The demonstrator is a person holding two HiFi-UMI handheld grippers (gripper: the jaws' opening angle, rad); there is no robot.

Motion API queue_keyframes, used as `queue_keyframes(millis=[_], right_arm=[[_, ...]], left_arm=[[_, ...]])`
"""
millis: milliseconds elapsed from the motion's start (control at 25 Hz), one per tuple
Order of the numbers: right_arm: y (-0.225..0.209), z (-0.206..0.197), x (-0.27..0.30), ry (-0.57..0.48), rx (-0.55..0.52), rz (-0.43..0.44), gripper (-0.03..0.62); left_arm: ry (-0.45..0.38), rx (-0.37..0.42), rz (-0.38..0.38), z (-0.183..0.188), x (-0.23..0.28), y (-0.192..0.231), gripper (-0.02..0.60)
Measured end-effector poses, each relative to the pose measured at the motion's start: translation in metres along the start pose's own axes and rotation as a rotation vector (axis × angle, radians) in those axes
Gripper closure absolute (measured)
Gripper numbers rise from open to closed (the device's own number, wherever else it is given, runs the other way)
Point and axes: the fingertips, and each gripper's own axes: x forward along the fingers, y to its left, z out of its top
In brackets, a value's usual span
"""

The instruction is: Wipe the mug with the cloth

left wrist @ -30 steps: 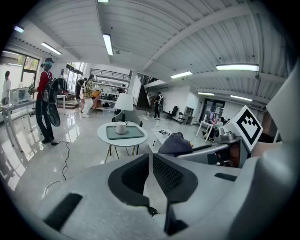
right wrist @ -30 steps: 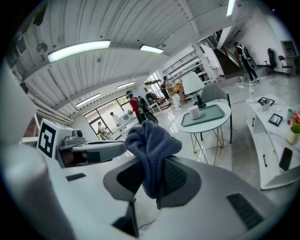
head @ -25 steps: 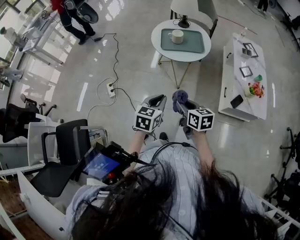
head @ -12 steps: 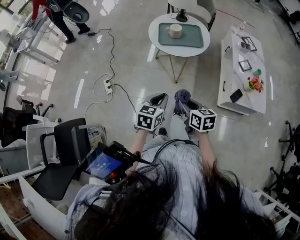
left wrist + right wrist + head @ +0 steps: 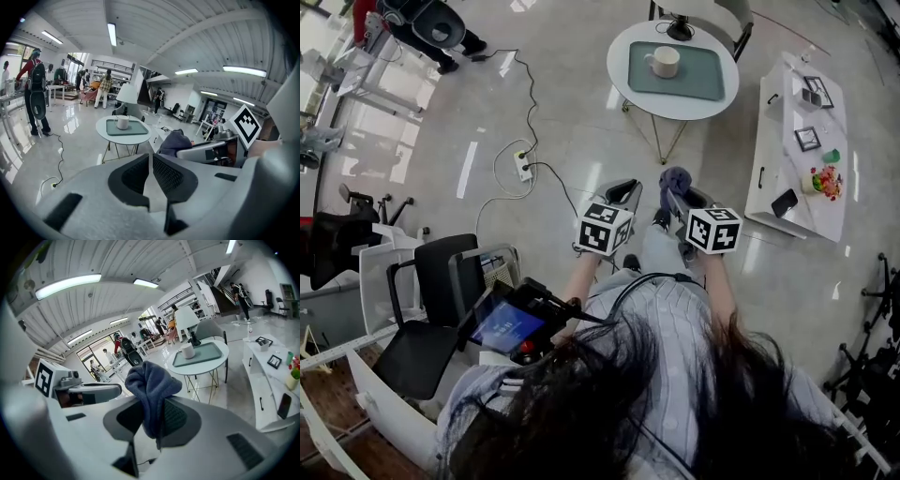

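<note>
Cloth [image 5: 150, 380] sits pinched in our right gripper [image 5: 149, 418], bunched above its jaws; our left gripper [image 5: 151, 169] has its jaws nearly together on nothing. Well ahead of both, the mug [image 5: 665, 62] on its tray [image 5: 698, 89] has drawn slightly nearer than a second ago: we approach, no wiping yet.

Both bare forearms reach forward from the torso, side by side, the two grippers close together but apart. The left gripper [image 5: 151, 160] has its jaws drawn together with nothing between them. The right gripper [image 5: 151, 420] has its jaws clamped on a bunched cloth [image 5: 149, 380] - its bulk rises above them.
</note>
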Motion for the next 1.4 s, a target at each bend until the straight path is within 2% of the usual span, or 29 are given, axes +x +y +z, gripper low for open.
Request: queue_keyframes(millis=[240, 720, 960, 1160, 1400], right_arm=[[-0.024, 0.033, 0.031, 0.046, -0.026, 0.033, 0.499], [-0.076, 0.095, 0.073, 0.08, -0.037, 0.086, 0.499], [-0.083, 0.109, 0.083, 0.066, -0.027, 0.109, 0.499], [-0.116, 0.127, 0.093, 0.061, -0.016, 0.116, 0.499], [-0.118, 0.129, 0.089, 0.056, -0.005, 0.108, 0.499]], left_arm=[[-0.012, -0.026, 0.03, 0.036, 0.04, 0.025, 0.543], [-0.028, -0.008, 0.032, 0.102, 0.111, 0.043, 0.543], [-0.033, 0.031, 0.025, 0.121, 0.127, 0.046, 0.543], [-0.017, 0.057, 0.028, 0.134, 0.162, 0.044, 0.543], [-0.009, 0.075, 0.01, 0.137, 0.166, 0.04, 0.543]])
